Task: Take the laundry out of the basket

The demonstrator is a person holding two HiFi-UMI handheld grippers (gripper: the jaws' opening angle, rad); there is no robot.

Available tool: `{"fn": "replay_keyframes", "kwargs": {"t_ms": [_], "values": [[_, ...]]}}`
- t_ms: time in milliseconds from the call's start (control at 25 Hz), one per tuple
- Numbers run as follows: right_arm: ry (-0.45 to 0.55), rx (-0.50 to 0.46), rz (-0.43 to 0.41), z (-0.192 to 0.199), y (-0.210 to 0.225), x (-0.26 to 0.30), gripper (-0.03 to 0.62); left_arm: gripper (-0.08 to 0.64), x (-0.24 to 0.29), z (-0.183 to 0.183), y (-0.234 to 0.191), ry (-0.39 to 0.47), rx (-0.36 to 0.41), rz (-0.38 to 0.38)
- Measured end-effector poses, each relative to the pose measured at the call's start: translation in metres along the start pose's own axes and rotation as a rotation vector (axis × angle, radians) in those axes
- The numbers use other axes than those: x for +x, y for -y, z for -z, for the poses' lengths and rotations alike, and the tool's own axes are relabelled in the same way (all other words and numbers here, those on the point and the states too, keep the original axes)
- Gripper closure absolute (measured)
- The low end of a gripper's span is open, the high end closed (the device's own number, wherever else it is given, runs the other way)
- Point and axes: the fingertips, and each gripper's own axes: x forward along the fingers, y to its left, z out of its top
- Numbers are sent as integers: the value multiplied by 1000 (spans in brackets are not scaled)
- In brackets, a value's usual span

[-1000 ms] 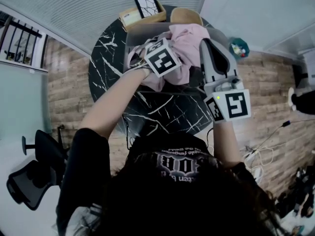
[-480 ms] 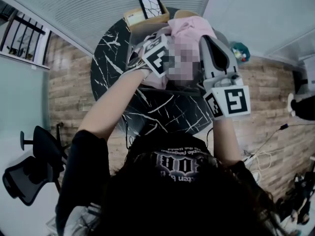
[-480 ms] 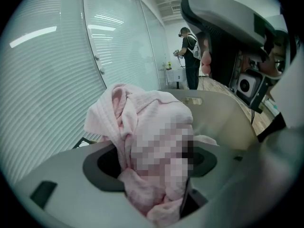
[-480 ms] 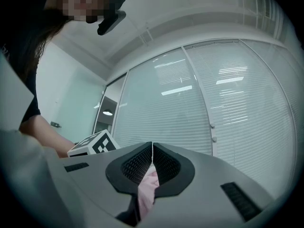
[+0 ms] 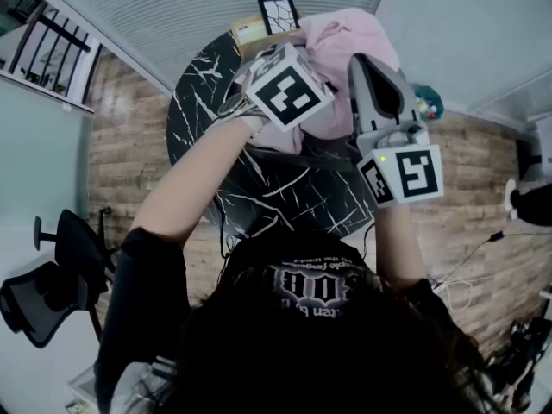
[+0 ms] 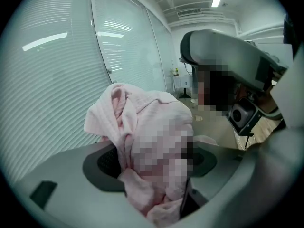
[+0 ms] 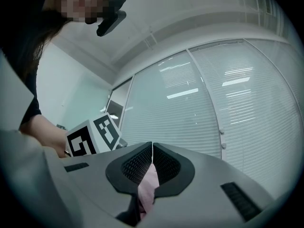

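Pink cloth (image 5: pixel 345 50) hangs in the air above the far side of the black marble worktop (image 5: pixel 285 188); the left gripper (image 6: pixel 154 160) is clamped on a thick bunch of it, jaws kept apart by the fabric; the right gripper (image 7: pixel 152 163) pinches a thin fold, jaws almost touching.

Nothing here can be read for certain. The person's black shirt (image 5: pixel 315 287) carries white lettering across the chest (upside down in the head view, and too blurred to spell out). The marker cube at the left (image 5: pixel 287 93) and the marker cube at the right (image 5: pixel 405 175) bear black-and-white square patterns, not letters.
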Motion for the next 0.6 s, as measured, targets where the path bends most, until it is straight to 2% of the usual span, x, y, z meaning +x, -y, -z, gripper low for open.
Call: {"fn": "replay_keyframes", "kwargs": {"t_ms": [240,600], "values": [[24,3,-44,-14,-14,11,563,224,-23,-6,-8,23,-26,-38],[69,11,-97,-50,-34,26,563,224,-77,-31,-28,64,-1,-133]]}}
